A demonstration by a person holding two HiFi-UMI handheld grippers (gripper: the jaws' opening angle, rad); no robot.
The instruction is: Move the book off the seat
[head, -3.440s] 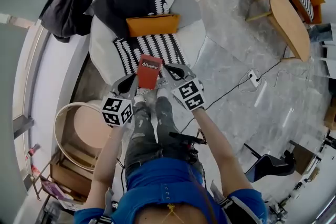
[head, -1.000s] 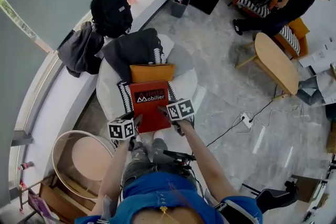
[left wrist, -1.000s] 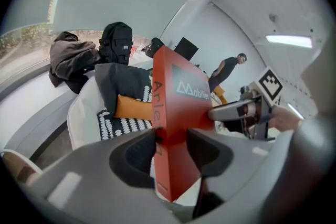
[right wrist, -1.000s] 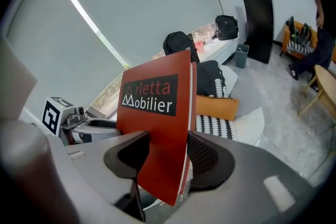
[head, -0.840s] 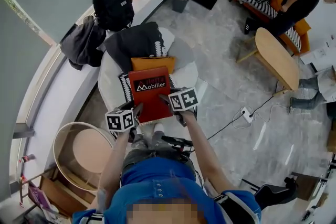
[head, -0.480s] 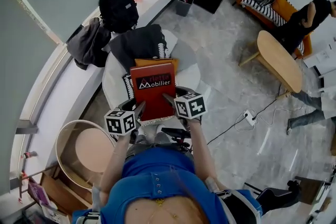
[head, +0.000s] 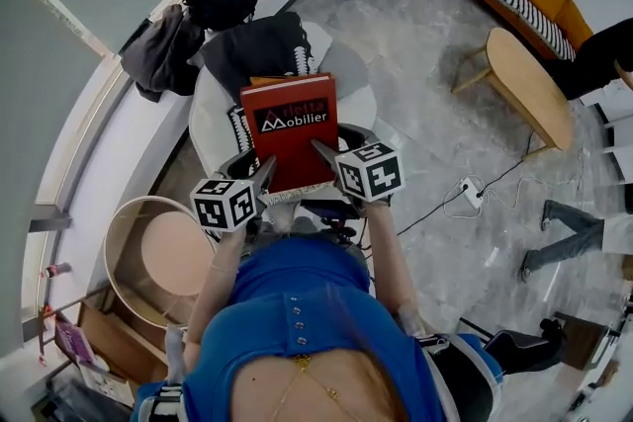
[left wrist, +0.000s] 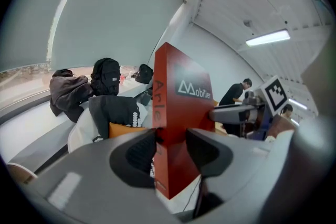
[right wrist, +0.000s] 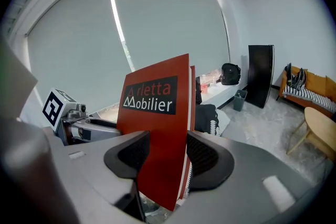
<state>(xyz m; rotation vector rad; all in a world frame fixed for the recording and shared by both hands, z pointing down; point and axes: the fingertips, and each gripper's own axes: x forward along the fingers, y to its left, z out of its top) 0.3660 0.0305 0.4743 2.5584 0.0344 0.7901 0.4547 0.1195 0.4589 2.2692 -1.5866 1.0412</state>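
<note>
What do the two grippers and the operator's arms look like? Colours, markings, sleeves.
Both the left gripper and right gripper have smooth grey bodies with rounded black textured pads. Each carries a white cube printed with black square markers. Forearms are bare, no sleeves reaching them; the person wears a blue top.

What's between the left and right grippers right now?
The red book. The left gripper is shut on its spine edge and the right gripper on the opposite edge. The head view shows it.
</note>
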